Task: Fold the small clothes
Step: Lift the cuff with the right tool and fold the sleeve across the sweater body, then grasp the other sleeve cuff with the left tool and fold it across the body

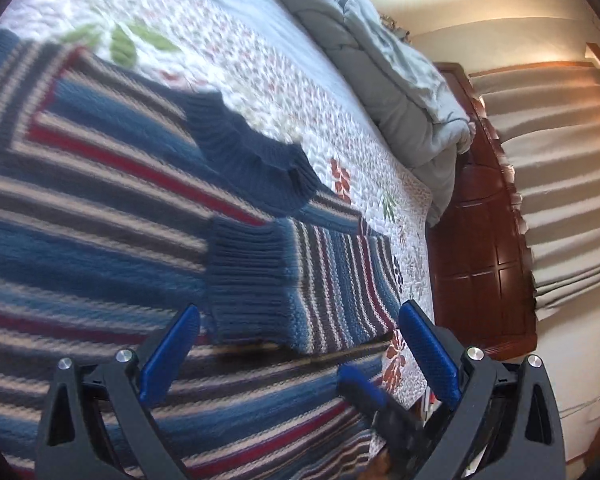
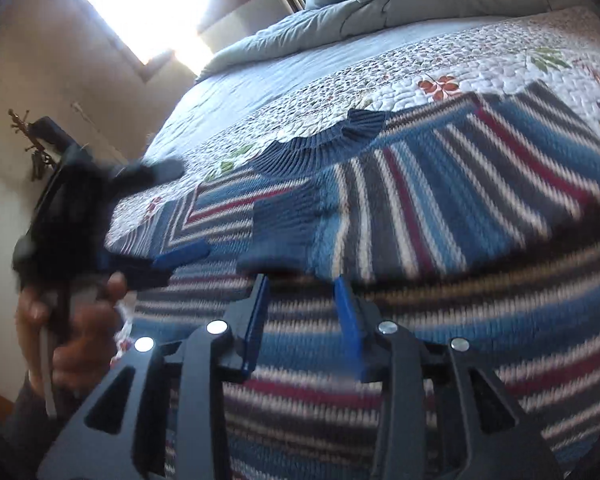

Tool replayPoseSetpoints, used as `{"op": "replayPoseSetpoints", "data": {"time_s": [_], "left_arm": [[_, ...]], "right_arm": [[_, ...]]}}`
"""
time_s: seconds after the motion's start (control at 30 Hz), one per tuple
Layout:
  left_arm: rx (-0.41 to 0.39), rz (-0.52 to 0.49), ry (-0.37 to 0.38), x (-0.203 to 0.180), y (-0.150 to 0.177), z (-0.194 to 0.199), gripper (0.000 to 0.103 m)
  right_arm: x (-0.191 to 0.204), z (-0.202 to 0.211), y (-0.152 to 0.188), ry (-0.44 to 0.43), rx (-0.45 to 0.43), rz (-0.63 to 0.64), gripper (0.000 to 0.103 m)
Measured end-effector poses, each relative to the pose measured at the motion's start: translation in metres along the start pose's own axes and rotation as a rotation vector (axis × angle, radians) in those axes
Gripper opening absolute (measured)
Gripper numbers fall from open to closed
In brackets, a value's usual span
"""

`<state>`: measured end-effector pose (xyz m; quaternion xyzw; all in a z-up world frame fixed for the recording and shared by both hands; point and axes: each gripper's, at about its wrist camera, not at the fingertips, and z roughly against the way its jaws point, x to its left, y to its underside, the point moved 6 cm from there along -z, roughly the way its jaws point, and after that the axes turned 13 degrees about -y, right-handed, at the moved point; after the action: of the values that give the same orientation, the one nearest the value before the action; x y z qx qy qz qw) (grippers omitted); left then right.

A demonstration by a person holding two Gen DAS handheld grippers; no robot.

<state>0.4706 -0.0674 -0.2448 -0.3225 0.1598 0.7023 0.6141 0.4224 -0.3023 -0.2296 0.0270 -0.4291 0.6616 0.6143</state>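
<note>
Holding your left gripper (image 1: pixel 300 344) low over the bed, you had its blue pads (image 1: pixel 171 354) spread wide with nothing between them. Just ahead of the tips lay the ribbed navy cuff (image 1: pixel 248 280) of a sleeve (image 1: pixel 340 284), folded across the body of the striped sweater (image 1: pixel 80 200). Your right gripper (image 2: pixel 302 320) hung over the same sweater (image 2: pixel 440 200) with its jaws partly apart, narrower than the left, and empty too; the cuff (image 2: pixel 280 228) sat just beyond its tips. In the right wrist view your left gripper (image 2: pixel 80 216) and the hand (image 2: pixel 72 332) holding it showed blurred at the sweater's left edge. The sweater lay flat on the floral quilt (image 1: pixel 260 60), its ribbed collar (image 1: pixel 256 152) toward the far side. A rumpled grey-blue comforter (image 1: pixel 388 80) was bunched along the far edge of the bed, beside a dark wooden panel (image 1: pixel 480 240). Both views were smeared by motion.
</note>
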Motion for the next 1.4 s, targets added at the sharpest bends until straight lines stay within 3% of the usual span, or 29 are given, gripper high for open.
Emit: {"op": "replayPoseSetpoints", "data": {"time_s": [0.13,0.33,0.43,0.57,0.67,0.7,0.73,0.77,0.87,0.9,1.1,1.23,1.4], "left_arm": [[0.010,0.000,-0.181,0.000,0.003,-0.013,0.099],[0.104,-0.004,-0.279,0.001,0.020,-0.032,0.099],[0.131,0.083,-0.199,0.002,0.021,-0.043,0.099],[0.168,0.110,-0.071,-0.017,0.019,-0.051,0.097],[0.167,0.125,-0.081,-0.015,0.015,-0.062,0.094],[0.165,0.140,-0.083,-0.014,0.015,-0.062,0.091],[0.151,0.150,-0.090,-0.012,0.013,-0.063,0.081],[0.127,0.140,-0.118,-0.011,0.012,-0.062,0.054],[0.120,0.122,-0.172,-0.003,0.011,-0.061,0.017],[0.123,0.115,-0.189,-0.001,0.011,-0.062,0.011],[0.025,-0.011,-0.208,-0.022,-0.012,-0.048,0.008],[-0.070,-0.086,-0.187,-0.039,-0.046,-0.009,0.008],[-0.141,-0.129,-0.193,-0.021,-0.079,0.024,0.008]], "right_arm": [[-0.001,0.022,0.017,-0.063,-0.069,-0.024,0.042],[-0.003,0.023,0.025,-0.110,-0.060,-0.034,0.047],[-0.007,0.017,0.027,-0.125,-0.044,-0.046,0.047],[-0.004,0.019,0.025,-0.138,-0.060,-0.042,0.050],[-0.004,0.023,0.025,-0.141,-0.071,-0.044,0.053],[-0.005,0.023,0.024,-0.141,-0.073,-0.047,0.053],[-0.006,0.024,0.024,-0.142,-0.078,-0.053,0.053],[-0.007,0.025,0.024,-0.143,-0.081,-0.059,0.053],[-0.011,0.026,0.025,-0.149,-0.084,-0.075,0.053],[-0.012,0.025,0.025,-0.150,-0.082,-0.079,0.053],[-0.017,0.018,0.027,-0.134,-0.069,-0.085,0.053],[-0.017,0.011,0.029,-0.128,-0.055,-0.078,0.053],[-0.016,0.008,0.029,-0.128,-0.042,-0.063,0.053]]}}
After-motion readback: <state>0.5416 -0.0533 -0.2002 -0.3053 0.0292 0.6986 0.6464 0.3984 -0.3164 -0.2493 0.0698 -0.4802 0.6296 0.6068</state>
